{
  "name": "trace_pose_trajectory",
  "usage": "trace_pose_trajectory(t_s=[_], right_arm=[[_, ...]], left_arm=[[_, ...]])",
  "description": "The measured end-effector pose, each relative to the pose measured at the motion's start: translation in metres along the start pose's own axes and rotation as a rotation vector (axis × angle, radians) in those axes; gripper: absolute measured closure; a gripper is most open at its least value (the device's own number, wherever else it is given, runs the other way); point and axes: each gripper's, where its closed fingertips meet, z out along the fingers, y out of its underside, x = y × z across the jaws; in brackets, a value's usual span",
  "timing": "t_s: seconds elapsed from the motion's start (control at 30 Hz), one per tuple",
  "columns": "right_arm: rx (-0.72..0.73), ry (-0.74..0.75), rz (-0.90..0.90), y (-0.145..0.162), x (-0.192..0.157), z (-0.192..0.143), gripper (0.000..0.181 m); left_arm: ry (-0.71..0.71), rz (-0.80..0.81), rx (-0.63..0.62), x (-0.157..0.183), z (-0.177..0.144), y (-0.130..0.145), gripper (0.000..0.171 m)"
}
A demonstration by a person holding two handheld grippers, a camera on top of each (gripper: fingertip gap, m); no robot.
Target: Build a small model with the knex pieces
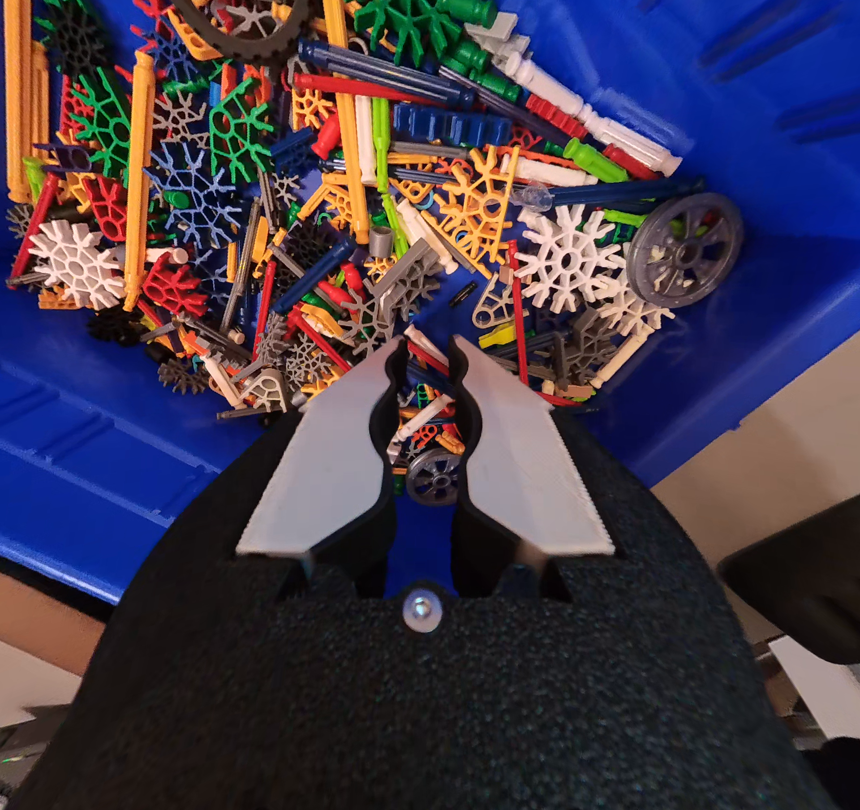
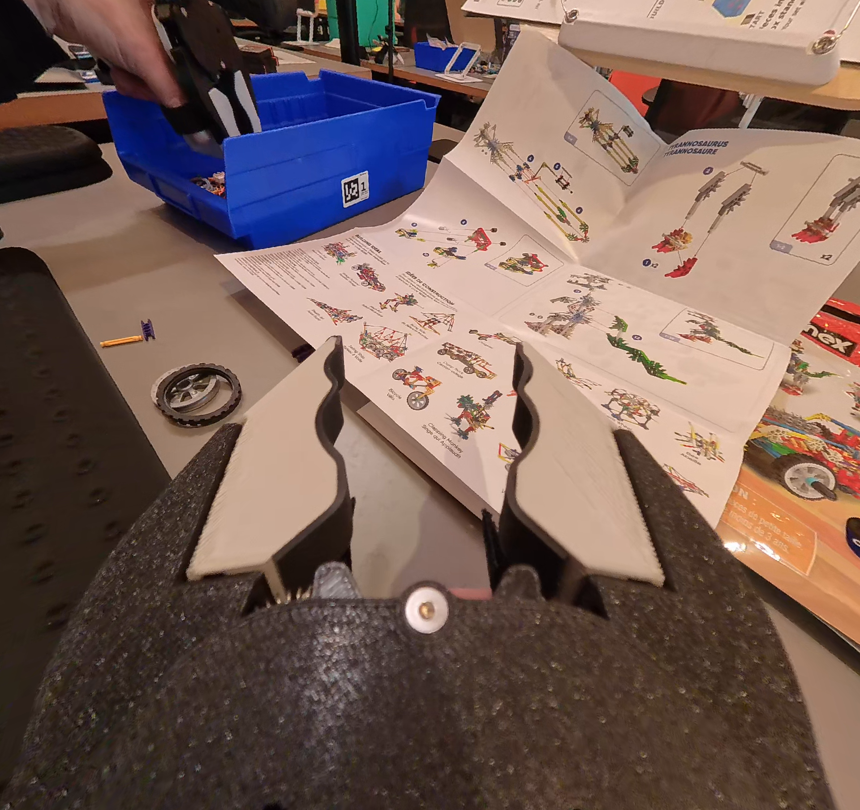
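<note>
Hovering over stock: left gripper (image 1: 428,345), tips pointed down into the blue bin (image 1: 698,66). Jaws are drawn close with a narrow gap. Nothing is clearly clamped, though a red and a white rod cross just beneath the tips and contact cannot be told.

- Pile of construction pieces (image 1: 325,182): rods, snowflake connectors and wheels, loosely interlocked. It fills the bin floor from 9 o'clock round to 3 o'clock of the tips.
- Small grey wheel (image 1: 435,478): at 6 o'clock of the tips, seen through the gap between the fingers.
- White snowflake connector (image 1: 565,259): at 2 o'clock, touching a larger grey wheel (image 1: 684,250) that lies against the bin wall.
- Black tyre (image 1: 195,29): at 11 o'clock, far side of the pile.

Right gripper (image 2: 426,350): released, jaws wide apart and empty, held above the surface (image 2: 139,252).

- Instruction sheet (image 2: 512,275): unfolded under and beyond the tips, its far half curling upward at 1 o'clock.
- Tyred wheel (image 2: 198,389): flat on the surface at 9 o'clock, apart from the fingers.
- Yellow rod (image 2: 122,341) joined to a purple connector (image 2: 148,329): farther out at 9 o'clock.
- Printed box (image 2: 814,462): at 3 o'clock, partly under the sheet.
- Bin, in this view (image 2: 298,159): at 11 o'clock, with a hand (image 2: 93,19) holding the left gripper (image 2: 237,108) inside it.
</note>
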Motion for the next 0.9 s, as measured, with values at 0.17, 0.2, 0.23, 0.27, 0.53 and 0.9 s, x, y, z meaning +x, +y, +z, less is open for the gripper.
trace_pose_trajectory(t_s=[0.17,0.2,0.23,0.27,0.53,0.9], right_arm=[[-0.004,-0.002,-0.002,0.001,0.001,0.001,0.109],[-0.006,-0.002,-0.003,0.002,0.0,0.001,0.109],[-0.007,-0.002,-0.004,0.002,0.0,0.001,0.109],[-0.006,-0.002,-0.005,0.002,0.0,0.001,0.109],[-0.004,-0.004,0.008,0.002,0.002,0.001,0.109],[-0.002,-0.013,0.025,0.002,0.002,0.0,0.109]], left_arm=[[0.012,0.021,-0.03,-0.001,0.003,0.0,0.158],[0.013,0.023,-0.037,-0.001,0.004,0.001,0.158],[0.013,0.024,-0.044,-0.002,0.005,0.001,0.158],[0.012,0.026,-0.049,-0.003,0.006,0.002,0.158],[-0.002,0.038,-0.091,-0.008,0.01,0.005,0.168],[0.023,0.061,-0.079,-0.006,0.0,0.001,0.169]])
